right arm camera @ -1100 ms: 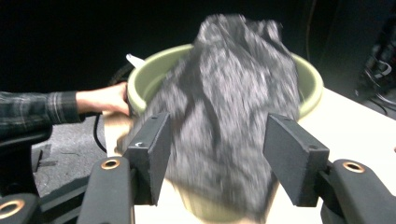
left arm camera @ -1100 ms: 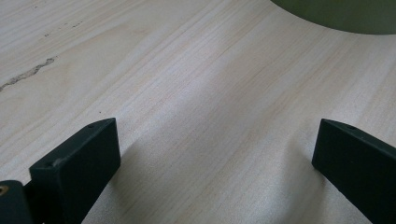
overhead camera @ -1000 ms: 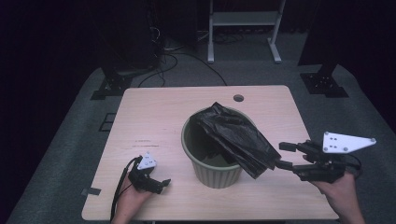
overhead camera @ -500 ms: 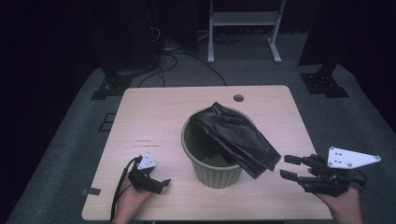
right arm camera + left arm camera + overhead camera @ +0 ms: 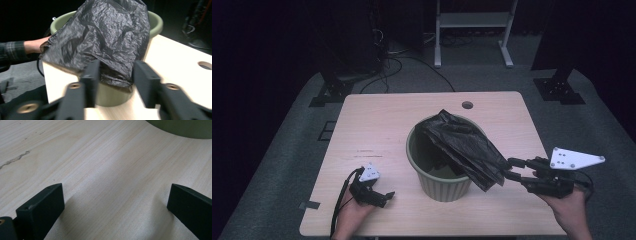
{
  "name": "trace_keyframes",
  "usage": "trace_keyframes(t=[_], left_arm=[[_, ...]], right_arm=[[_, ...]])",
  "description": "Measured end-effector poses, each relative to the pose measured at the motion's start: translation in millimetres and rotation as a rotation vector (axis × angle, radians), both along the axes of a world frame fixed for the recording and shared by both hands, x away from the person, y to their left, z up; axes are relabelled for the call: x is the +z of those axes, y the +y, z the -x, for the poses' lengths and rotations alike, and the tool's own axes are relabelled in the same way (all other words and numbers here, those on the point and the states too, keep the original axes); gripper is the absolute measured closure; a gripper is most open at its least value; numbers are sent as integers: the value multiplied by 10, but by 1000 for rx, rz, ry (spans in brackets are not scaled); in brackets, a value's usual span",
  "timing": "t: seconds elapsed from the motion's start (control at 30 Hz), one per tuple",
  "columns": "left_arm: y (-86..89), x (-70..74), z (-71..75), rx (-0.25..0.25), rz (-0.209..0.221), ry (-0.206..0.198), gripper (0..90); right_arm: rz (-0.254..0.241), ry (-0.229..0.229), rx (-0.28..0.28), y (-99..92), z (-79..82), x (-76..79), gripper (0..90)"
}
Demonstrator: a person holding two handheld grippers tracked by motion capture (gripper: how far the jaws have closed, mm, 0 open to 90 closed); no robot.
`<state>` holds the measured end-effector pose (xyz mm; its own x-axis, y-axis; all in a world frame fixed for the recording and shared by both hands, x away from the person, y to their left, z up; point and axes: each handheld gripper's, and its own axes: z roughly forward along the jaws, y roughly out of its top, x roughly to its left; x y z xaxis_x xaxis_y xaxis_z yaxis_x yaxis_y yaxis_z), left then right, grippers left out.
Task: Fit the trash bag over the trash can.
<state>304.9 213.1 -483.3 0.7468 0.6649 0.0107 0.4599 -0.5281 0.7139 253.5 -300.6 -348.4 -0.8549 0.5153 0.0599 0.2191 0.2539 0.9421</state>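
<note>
A black plastic bag [image 5: 464, 145] lies crumpled over the right rim of an olive-green bin [image 5: 444, 185] at the table's middle, with its lower edge hanging outside. My right gripper [image 5: 511, 168] points left at that hanging edge from the bin's right. In the right gripper view the bag [image 5: 110, 37] hangs just beyond the right gripper [image 5: 116, 75]. Its jaws have just been closing, with a gap still visible on both sides of the bag's hem. My left gripper [image 5: 384, 197] rests on the table left of the bin, and the left gripper [image 5: 115, 200] is open over bare wood.
The light wooden table [image 5: 377, 125] has a small round hole [image 5: 467, 105] near its far edge. The bin's base [image 5: 180, 127] is just ahead of the left gripper. Dark floor, cables and stand legs surround the table. The person's other hand [image 5: 35, 46] shows beyond the bin.
The right gripper dipped slightly away from the bag, then came back to its hanging edge, and its jaws now stand closer together. The left gripper has not moved.
</note>
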Motion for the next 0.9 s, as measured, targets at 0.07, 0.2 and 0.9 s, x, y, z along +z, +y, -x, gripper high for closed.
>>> trace_keyframes(t=[0.07, 0.2, 0.9], left_arm=[[2, 5, 8, -15, 3, -6, 16], [2, 43, 19, -21, -2, -12, 24], [-136, 1285, 255, -245, 269, -148, 49]], right_arm=[[-11, 5, 16, 36, -75, 3, 749], [-46, 17, 36, 64, -154, 41, 849], [-75, 31, 54, 142, -315, 254, 899]])
